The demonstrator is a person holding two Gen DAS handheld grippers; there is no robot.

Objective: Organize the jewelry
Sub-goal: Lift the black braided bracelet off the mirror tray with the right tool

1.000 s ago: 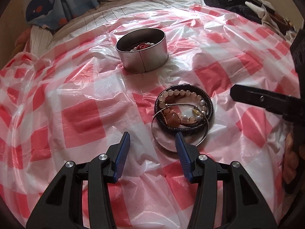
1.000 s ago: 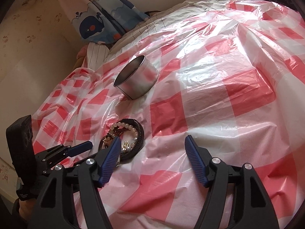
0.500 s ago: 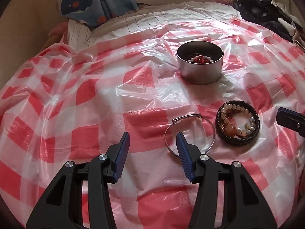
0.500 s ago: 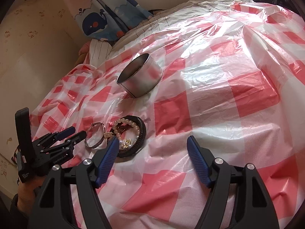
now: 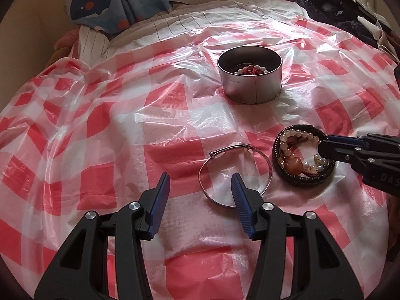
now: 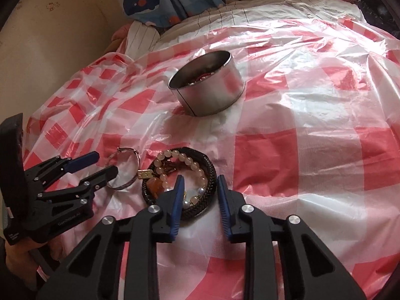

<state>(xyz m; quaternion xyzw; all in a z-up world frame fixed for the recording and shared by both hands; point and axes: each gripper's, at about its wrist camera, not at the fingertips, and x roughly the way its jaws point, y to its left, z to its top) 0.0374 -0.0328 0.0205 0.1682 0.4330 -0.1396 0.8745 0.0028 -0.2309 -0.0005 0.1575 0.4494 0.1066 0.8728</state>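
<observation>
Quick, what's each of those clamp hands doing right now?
Left gripper: open, holding nothing; silver bangle lies beside one finger.
Right gripper: jaws closing around the black braided bracelet, not clearly gripping yet.

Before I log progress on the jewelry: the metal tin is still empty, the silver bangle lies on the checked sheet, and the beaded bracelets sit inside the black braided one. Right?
Not quite: the metal tin already holds red and white beads, as the left wrist view shows. The silver bangle does lie on the checked sheet, and the beaded bracelets sit inside the black braided one.

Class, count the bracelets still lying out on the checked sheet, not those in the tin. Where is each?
3: a silver bangle by the left gripper; a black braided bracelet encircling a pearl bracelet, the closing right gripper straddling its rim. Others may hide in that pile.
</observation>
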